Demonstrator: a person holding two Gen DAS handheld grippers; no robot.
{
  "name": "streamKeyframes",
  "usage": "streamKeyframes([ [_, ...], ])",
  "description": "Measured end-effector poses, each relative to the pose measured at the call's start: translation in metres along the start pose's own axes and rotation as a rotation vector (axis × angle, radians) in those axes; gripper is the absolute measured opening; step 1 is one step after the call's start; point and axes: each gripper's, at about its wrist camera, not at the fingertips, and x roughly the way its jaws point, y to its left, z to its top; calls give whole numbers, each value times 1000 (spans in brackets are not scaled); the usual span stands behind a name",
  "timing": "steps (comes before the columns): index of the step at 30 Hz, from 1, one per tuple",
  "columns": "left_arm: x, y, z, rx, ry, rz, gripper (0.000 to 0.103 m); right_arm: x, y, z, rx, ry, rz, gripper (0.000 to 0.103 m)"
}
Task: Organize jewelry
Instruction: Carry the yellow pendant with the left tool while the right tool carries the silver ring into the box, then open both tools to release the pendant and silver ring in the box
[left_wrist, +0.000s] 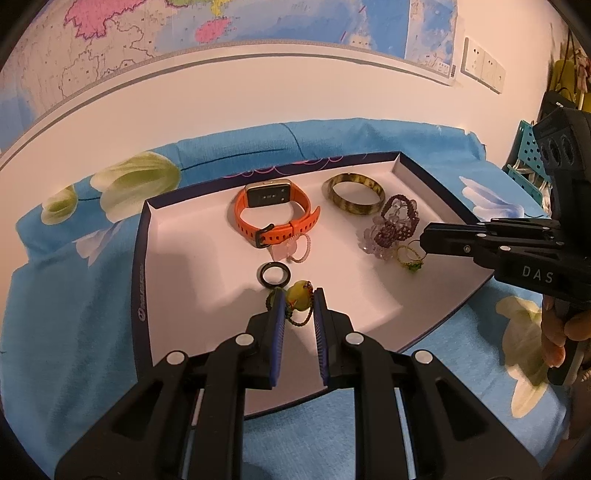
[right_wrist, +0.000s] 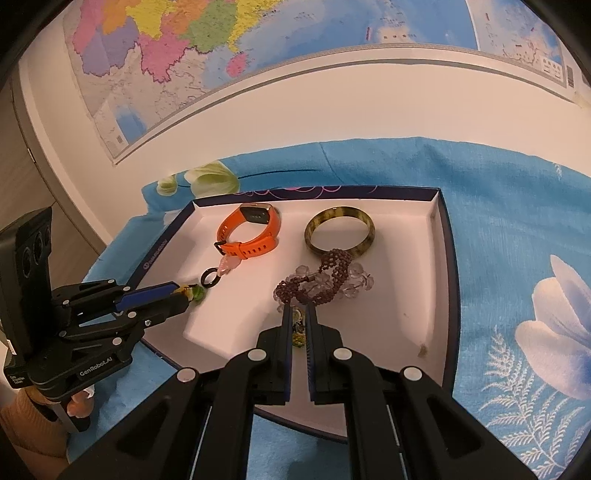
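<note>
A white tray with a dark blue rim lies on a blue flowered cloth. My left gripper is shut on a yellow-green bead pendant with a dark cord, just over the tray's near part. Coming in from the right, my right gripper is shut on a small gold ring with a green stone. That ring sits low over the tray floor, next to the bead bracelets.
In the tray lie an orange watch, a mottled bangle, dark red and clear bead bracelets, a black ring and a pink trinket. A map hangs on the wall behind.
</note>
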Motion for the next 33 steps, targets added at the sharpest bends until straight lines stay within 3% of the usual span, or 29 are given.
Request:
streamKeyframes([
  [13,4,3,-3,-15,14,6,16,2,-6,-1,15,6,-20,8],
  [22,-4,5,-3,-29,-8,10,30,-1,-6,-2,17,-2,-25,10],
  [24,-8,5,-4,-35,-16,13,39,-3,-5,-3,17,-7,-25,16],
  [28,-16,6,-5,-43,-31,10,45,-8,0,-4,3,-23,-31,25],
  [30,-21,5,-6,-45,-40,13,55,-11,2,-4,-3,-31,-37,32],
  [31,-23,5,-7,-45,-46,15,55,-13,5,-5,-12,-37,-42,33],
  [33,-29,5,-9,-46,-56,20,63,-16,8,-6,-23,-47,-50,43],
])
